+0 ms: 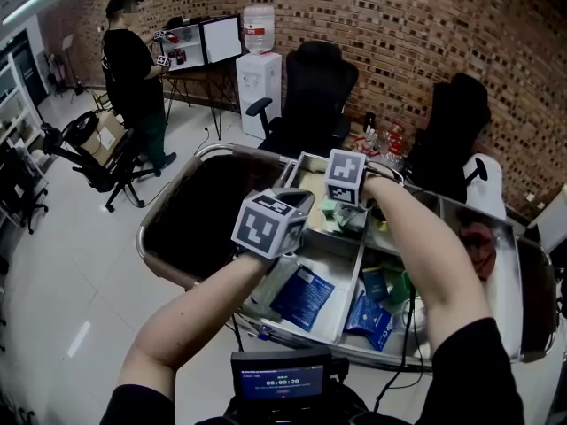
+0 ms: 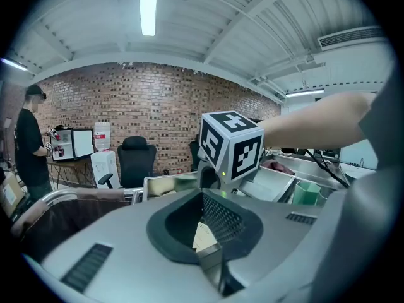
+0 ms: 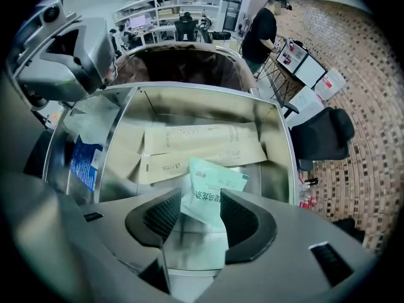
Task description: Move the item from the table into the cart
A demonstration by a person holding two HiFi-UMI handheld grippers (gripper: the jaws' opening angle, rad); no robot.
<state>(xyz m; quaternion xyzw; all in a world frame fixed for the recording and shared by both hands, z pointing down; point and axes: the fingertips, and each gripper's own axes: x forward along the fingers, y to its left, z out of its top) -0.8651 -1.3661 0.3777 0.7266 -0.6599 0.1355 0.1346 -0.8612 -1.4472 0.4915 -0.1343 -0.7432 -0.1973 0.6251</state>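
A brick wall [image 1: 425,25] backs two black office chairs [image 1: 314,96] and a water dispenser [image 1: 259,78].

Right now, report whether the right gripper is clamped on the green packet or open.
Open: the right gripper has its pads apart, green packet between them, above the tan envelopes.

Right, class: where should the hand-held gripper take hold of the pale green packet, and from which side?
Pinch the pale green packet at its near end, from above the steel tray: it is thin, and that end sits between the pads.
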